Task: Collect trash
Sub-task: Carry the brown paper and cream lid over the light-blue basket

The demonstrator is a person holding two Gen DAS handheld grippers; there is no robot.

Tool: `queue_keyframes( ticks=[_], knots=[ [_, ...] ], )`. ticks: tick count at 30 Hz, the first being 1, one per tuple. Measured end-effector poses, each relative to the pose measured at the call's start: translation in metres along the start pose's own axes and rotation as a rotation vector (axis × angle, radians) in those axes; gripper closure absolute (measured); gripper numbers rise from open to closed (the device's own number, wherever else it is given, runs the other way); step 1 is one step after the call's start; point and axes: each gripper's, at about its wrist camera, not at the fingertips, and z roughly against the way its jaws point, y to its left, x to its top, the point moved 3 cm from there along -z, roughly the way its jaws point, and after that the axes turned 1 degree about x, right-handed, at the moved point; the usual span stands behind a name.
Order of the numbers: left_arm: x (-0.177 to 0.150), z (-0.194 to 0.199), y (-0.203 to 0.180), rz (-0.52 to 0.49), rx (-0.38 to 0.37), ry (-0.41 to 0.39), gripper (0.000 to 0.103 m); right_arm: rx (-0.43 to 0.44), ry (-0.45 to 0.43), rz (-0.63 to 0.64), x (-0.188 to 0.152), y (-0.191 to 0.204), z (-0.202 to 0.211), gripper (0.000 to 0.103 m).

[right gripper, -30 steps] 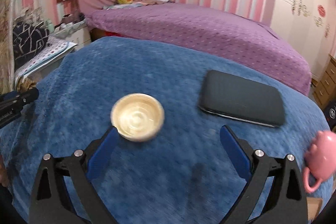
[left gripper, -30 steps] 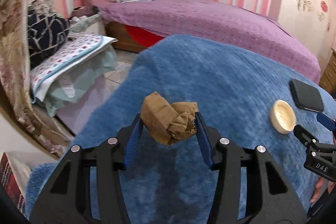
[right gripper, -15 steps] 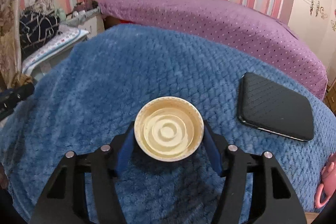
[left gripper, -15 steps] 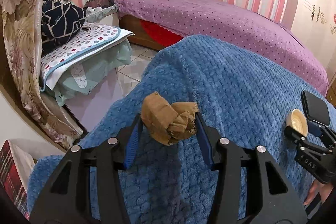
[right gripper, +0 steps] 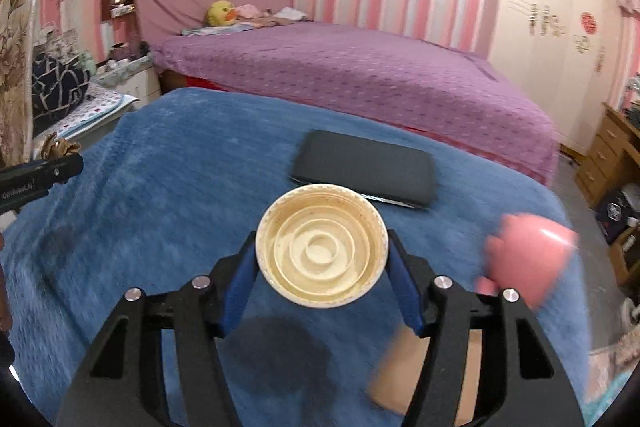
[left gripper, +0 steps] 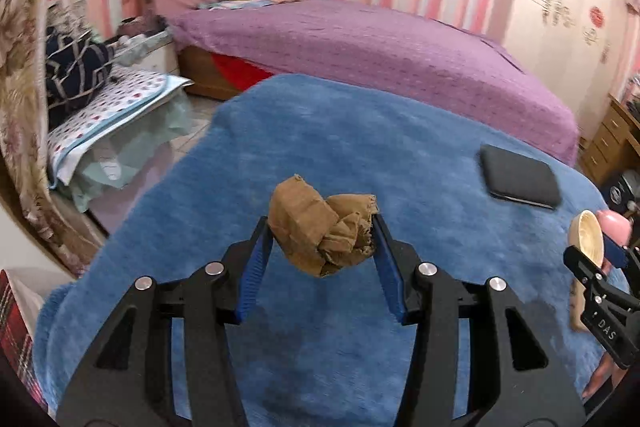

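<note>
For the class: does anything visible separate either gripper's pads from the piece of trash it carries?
No. The left gripper clamps the crumpled brown paper wad directly, and the right gripper clamps the round cream plastic lid directly.

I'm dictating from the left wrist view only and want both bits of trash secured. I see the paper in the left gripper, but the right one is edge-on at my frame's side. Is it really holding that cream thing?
Observer: Yes. In the right wrist view the right gripper has a blue pad pressed on each side of the lid, whose ringed inside faces the camera.
Operator: Anything near it that I can't see?
Observer: A tan shape sits at the near edge of the blanket, below the right finger. It is too blurred to name.
</note>
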Motion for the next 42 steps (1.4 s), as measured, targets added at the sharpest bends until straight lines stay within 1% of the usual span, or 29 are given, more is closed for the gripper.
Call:
queue_keyframes(
  ticks=[5, 7, 13, 20, 26, 31, 34, 37, 39, 42],
  knots=[
    [-0.015, 0.015, -0.042, -0.036, -0.069, 0.007, 0.054, -0.083, -0.005, -0.047, -0.03, -0.054, 0.048, 0.042],
    [-0.021, 0.02, -0.061, -0.06, -0.082, 0.01, 0.054, -0.118, -0.002, -0.071, -0.044, -0.075, 0.066, 0.042],
    [-0.038, 0.036, -0.1, -0.104, -0.128, 0.015, 0.054, -0.218, 0.002, -0.127, -0.087, -0.133, 0.111, 0.042],
    [-0.056, 0.049, -0.147, -0.162, -0.176, 0.001, 0.054, -0.3, 0.012, -0.202, -0.131, -0.185, 0.14, 0.042],
    [-0.075, 0.059, -0.186, -0.226, -0.219, -0.012, 0.054, -0.355, -0.023, -0.269, -0.147, -0.23, 0.165, 0.042],
    [-0.108, 0.069, -0.237, -0.289, -0.293, 0.011, 0.054, -0.382, -0.034, -0.336, -0.164, -0.265, 0.18, 0.042],
    [-0.127, 0.079, -0.269, -0.324, -0.335, 0.022, 0.054, -0.418, -0.02, -0.345, -0.176, -0.286, 0.188, 0.042],
    [-0.143, 0.094, -0.298, -0.349, -0.377, 0.006, 0.054, -0.473, -0.002, -0.326, -0.185, -0.301, 0.193, 0.042],
    [-0.155, 0.108, -0.324, -0.361, -0.416, -0.011, 0.054, -0.489, 0.011, -0.333, -0.193, -0.315, 0.198, 0.042],
    [-0.174, 0.123, -0.363, -0.392, -0.478, 0.001, 0.054, -0.506, 0.022, -0.354, -0.203, -0.332, 0.206, 0.042]
  ],
)
